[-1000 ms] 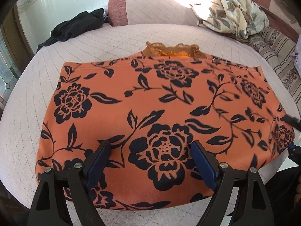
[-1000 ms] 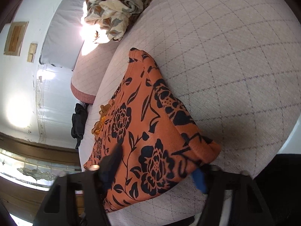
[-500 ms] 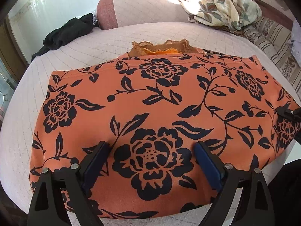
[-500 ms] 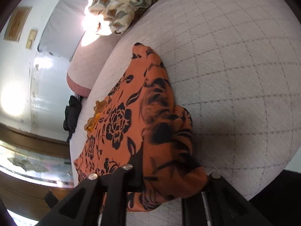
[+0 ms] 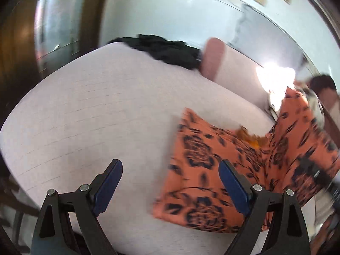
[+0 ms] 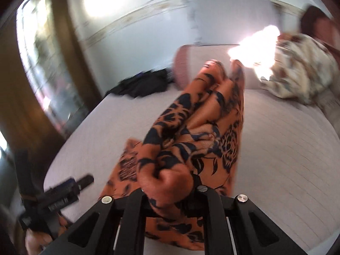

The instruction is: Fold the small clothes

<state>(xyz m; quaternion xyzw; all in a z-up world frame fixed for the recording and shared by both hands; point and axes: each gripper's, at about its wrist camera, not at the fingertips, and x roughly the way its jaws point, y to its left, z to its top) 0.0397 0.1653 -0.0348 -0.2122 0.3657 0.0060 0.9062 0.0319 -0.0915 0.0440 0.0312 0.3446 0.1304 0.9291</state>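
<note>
The left hand-held gripper (image 5: pixel 171 183) is released, its blue pads spread wide over bare quilted bed (image 5: pixel 102 114), gripping nothing. Just to its right, partly behind its right finger, lies the near left corner of the orange floral garment (image 5: pixel 197 155), flat on the bed. Further right the cloth rises in a fold, lifted off the bed. There the right hand-held gripper (image 6: pixel 170 191) is clenched on a bunched right edge of the garment, which drapes ahead of and below it. A black garment (image 6: pixel 142 82) lies well ahead to the left; a pale patterned heap (image 6: pixel 301 68) lies ahead to the right.

By my reading, the step in hand is the sideways fold, right edge carried over toward the left. Next, the right one should lay that edge down on the left side, corners matched, while the left pins or smooths the flat part
</note>
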